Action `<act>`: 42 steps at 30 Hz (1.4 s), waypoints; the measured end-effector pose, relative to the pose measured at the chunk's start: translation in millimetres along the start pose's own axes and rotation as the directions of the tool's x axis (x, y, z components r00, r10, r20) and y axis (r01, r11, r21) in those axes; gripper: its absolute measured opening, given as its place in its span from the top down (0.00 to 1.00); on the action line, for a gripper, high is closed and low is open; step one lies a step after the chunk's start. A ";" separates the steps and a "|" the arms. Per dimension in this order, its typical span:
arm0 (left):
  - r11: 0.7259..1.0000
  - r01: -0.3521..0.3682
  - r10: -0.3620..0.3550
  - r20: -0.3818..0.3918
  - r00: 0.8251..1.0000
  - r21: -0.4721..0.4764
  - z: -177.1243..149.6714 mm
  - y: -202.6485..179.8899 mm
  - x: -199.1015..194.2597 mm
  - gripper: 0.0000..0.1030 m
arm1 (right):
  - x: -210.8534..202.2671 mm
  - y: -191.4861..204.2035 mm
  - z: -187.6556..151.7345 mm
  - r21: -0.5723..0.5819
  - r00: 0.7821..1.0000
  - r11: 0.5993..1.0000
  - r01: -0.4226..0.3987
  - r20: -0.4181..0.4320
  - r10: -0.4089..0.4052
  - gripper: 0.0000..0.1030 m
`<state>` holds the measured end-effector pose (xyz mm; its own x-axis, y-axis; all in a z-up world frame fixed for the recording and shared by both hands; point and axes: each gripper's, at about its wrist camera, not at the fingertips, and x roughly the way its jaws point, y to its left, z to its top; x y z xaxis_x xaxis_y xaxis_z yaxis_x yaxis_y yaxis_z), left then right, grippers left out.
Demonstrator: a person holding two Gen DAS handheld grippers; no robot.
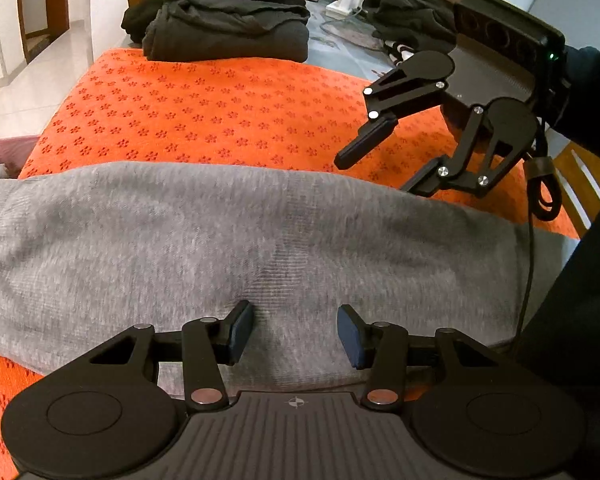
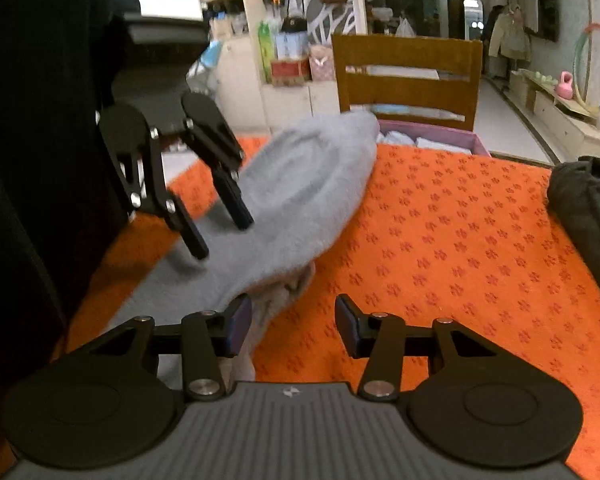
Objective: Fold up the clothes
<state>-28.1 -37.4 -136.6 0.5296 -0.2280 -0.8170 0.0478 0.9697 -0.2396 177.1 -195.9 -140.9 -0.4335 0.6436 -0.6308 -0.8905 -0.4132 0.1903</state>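
A grey knit garment (image 1: 228,240) lies in a long folded band across the orange flowered cloth (image 1: 220,112). My left gripper (image 1: 296,334) is open, its jaws just above the garment's near edge, holding nothing. In the right wrist view the same garment (image 2: 296,200) stretches away to the left, and my right gripper (image 2: 292,326) is open over its near end and the cloth (image 2: 460,240). Each gripper shows in the other's view: the right one (image 1: 380,168) open beyond the garment, the left one (image 2: 224,240) open above it.
A stack of folded dark clothes (image 1: 228,28) sits at the far edge of the cloth, with more dark clothing (image 1: 412,12) and a power strip (image 1: 344,4) behind. A wooden chair (image 2: 408,80) and a pink box (image 2: 432,140) stand past the table. Dark fabric (image 2: 588,208) lies at right.
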 end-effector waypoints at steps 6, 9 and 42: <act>1.000 0.000 0.000 -0.006 1.000 0.006 0.9 -0.8 -0.2 0.50 | 14.0 2.1 2.9 0.008 0.999 1.000 -0.023 0.028 0.023 0.48; 1.000 -0.001 0.001 -0.004 1.000 0.007 0.2 -1.0 -0.4 0.50 | 13.9 -4.7 -1.7 0.015 0.999 1.000 0.026 0.018 -0.026 0.48; 0.998 -0.015 0.014 0.022 1.000 0.056 -7.0 -8.2 -1.0 0.45 | 5.9 -30.4 0.5 -0.019 0.920 0.921 0.390 0.049 -0.388 0.49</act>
<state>-34.9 -45.7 -137.5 0.5488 -0.2125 -0.8085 0.0873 0.9764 -0.1974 201.5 -179.2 -150.1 -0.0598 0.7845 -0.6172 -0.9862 -0.1419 -0.0849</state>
